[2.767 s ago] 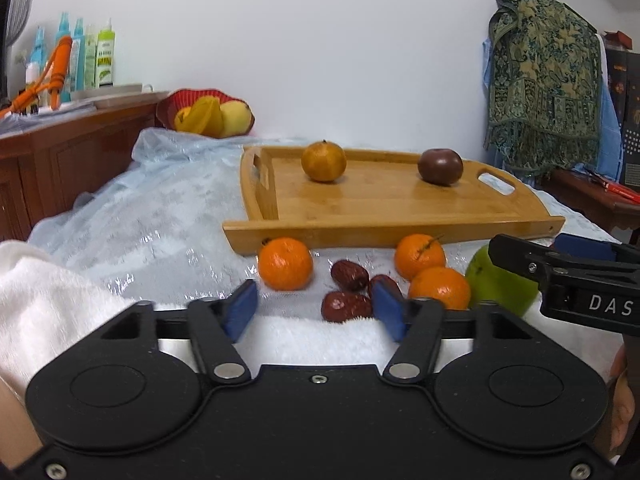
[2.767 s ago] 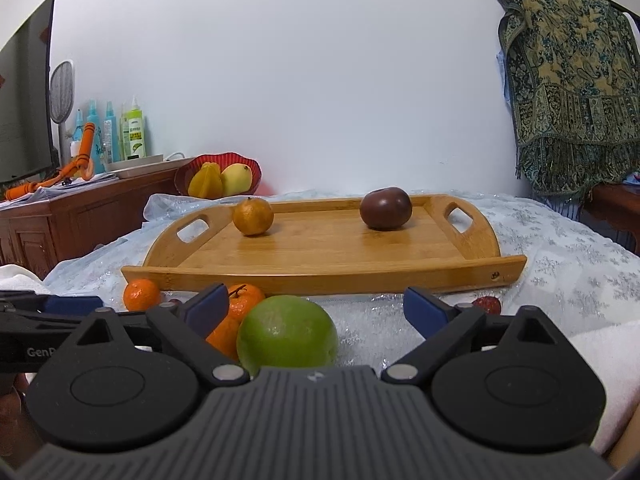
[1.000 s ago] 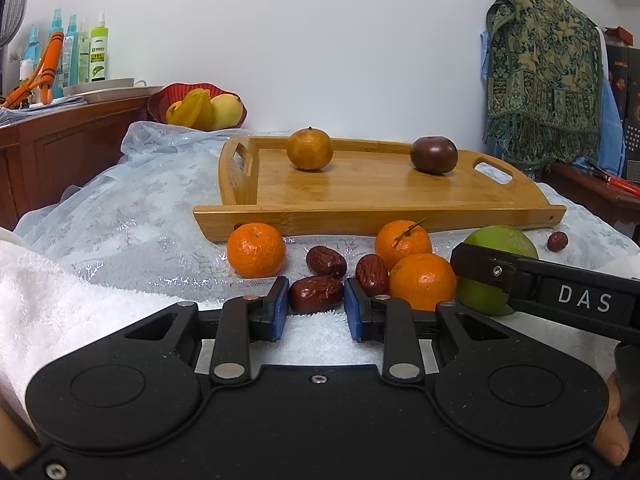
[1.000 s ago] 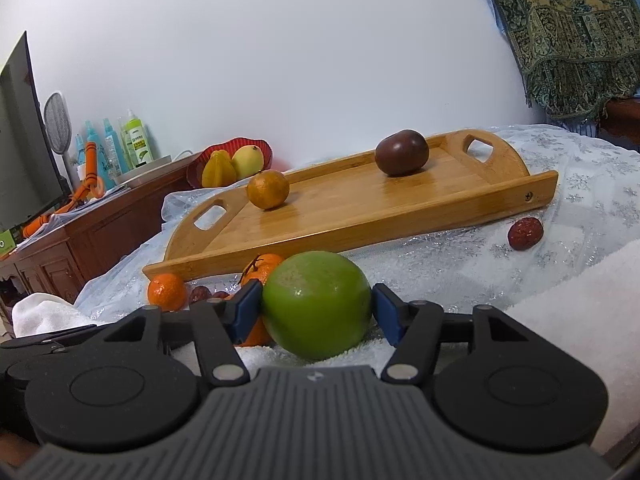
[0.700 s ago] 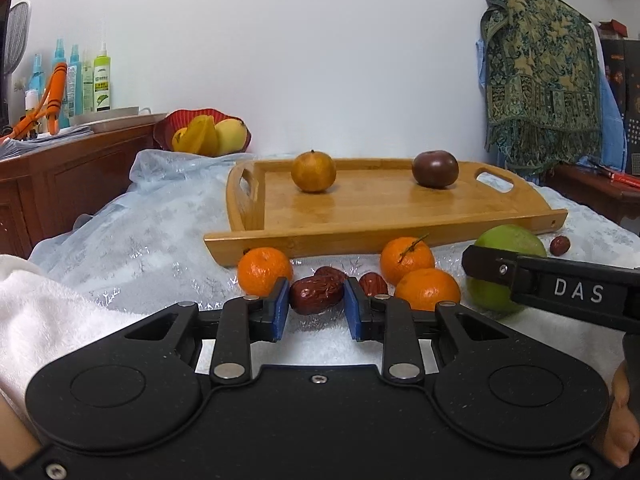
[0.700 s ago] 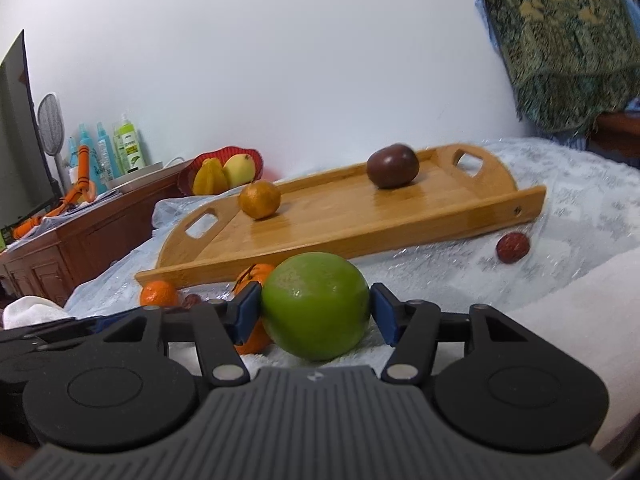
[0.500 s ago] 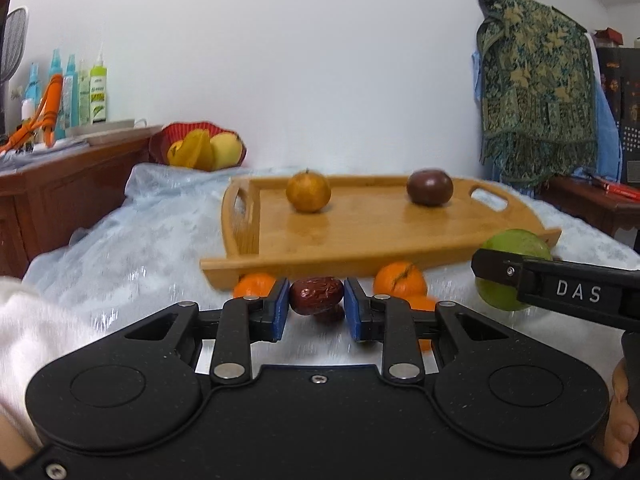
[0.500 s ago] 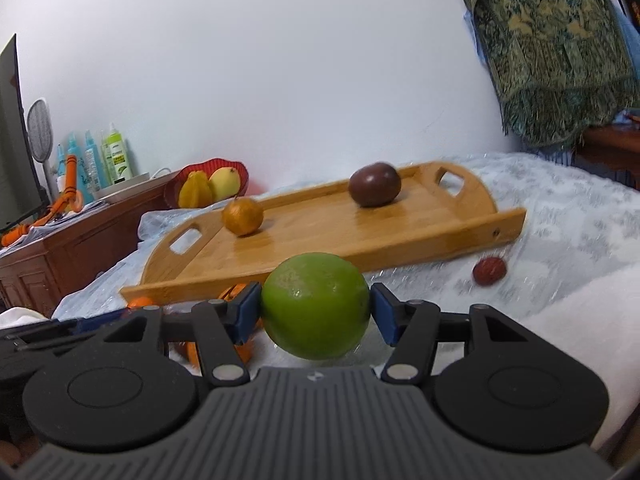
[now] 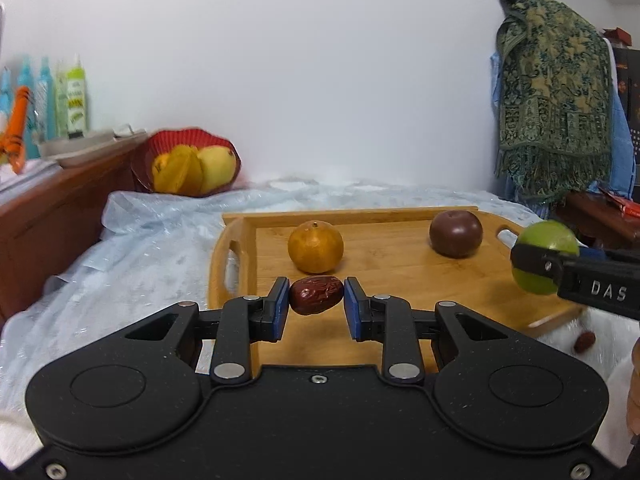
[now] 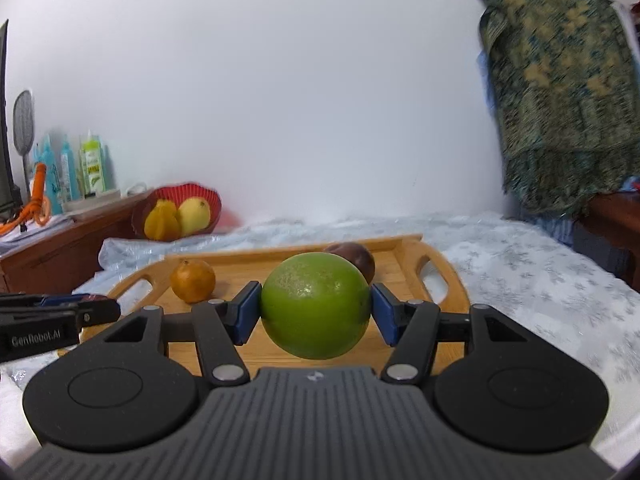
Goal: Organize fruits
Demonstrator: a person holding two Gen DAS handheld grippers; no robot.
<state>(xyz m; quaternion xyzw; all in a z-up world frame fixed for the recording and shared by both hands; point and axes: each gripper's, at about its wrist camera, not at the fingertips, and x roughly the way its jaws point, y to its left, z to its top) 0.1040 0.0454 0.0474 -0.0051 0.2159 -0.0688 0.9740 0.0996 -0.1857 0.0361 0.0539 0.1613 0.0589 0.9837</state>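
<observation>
Hovering level over the near-left part of the shallow bamboo serving tray (image 9: 400, 216), the left gripper (image 9: 317, 304) is pointing toward the tray's far edge, its blue pads clamped on a wrinkled dark-red jujube (image 9: 316, 294) held sideways between them; the right gripper (image 10: 315, 312) is reaching in over the tray's near-right part, its pads pressing both sides of a large round green citrus (image 10: 315, 305); a small orange mandarin (image 9: 316, 246) is sitting on the tray just beyond the jujube; a dark purple round fruit (image 9: 456, 233) is resting near the far-right corner, partly hidden behind the citrus in the right view; bare wood is showing between these two; a loose jujube (image 9: 585, 341) is lying off the tray's right edge on the pale tablecloth (image 9: 132, 256).
</observation>
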